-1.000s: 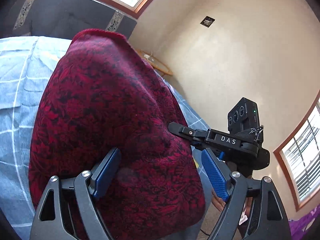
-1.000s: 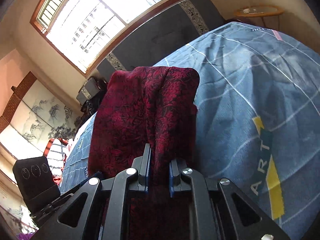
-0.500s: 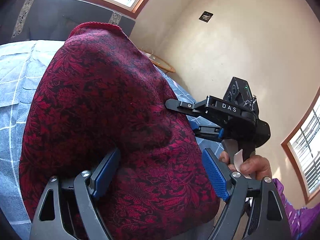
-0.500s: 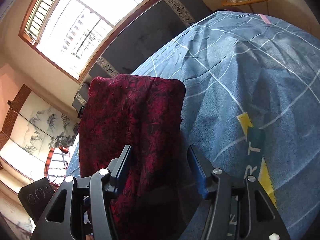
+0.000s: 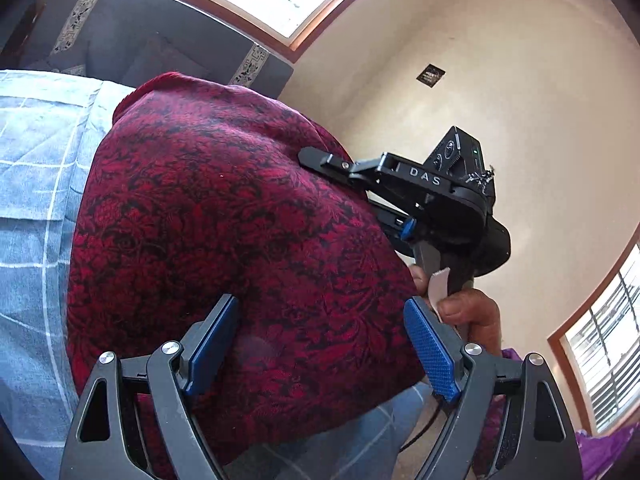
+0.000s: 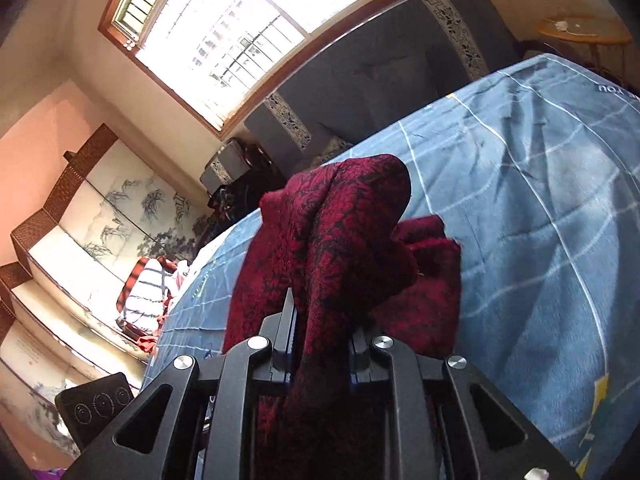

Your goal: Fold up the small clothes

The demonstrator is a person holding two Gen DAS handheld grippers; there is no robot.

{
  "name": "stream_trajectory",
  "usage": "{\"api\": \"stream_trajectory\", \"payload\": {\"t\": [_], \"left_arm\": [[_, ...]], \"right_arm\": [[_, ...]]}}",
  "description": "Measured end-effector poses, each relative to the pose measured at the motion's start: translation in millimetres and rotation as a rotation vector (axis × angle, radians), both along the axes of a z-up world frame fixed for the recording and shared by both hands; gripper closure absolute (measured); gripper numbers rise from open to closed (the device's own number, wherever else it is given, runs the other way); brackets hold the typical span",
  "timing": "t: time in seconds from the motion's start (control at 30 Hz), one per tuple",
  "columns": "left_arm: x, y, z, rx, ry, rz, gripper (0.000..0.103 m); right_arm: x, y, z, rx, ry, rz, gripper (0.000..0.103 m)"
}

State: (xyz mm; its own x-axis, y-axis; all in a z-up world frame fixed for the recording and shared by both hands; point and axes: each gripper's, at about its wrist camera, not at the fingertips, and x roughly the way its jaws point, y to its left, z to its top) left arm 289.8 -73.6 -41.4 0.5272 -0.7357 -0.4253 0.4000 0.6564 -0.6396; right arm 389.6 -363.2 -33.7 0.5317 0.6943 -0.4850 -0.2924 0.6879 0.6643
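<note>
A dark red patterned garment lies humped on the blue checked bed cover. My left gripper stands open at its near edge, the cloth running between and under the wide blue pads. From the right, my right gripper reaches onto the garment, with a person's hand on its handle. In the right wrist view the right gripper is closing, and its pads pinch a bunched fold of the garment, which rises in a lump above the bed cover.
A dark sofa stands under the window behind the bed. A round wooden side table is at the far right corner. Striped clothes lie heaped at the bed's left side, by a painted screen.
The right gripper let go of the cloth, opened wide, moved over it and closed on a new bunched fold. The garment's far edge has crumpled up. The left gripper stayed open.
</note>
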Motion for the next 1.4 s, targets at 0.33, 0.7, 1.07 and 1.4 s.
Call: {"api": "stream_trajectory", "payload": {"t": [0.33,0.7,1.07,1.4], "left_arm": [[10,5,-29,0.010,0.070,-0.015,0.017],[6,3,-30,0.046,0.055,-0.025,0.016],[11,-5,-27,0.077,0.047,-0.024,0.016],[-1,-19,-10,0.305,0.016,0.066,0.012]], "right_arm": [[29,-27,-54,0.098,0.068,-0.009,0.086],[18,-41,-74,0.144,0.119,-0.030,0.070],[-77,-47,-40,-0.029,0.036,-0.019,0.056],[-109,-34,-75,-0.141,0.114,-0.051,0.070]]}}
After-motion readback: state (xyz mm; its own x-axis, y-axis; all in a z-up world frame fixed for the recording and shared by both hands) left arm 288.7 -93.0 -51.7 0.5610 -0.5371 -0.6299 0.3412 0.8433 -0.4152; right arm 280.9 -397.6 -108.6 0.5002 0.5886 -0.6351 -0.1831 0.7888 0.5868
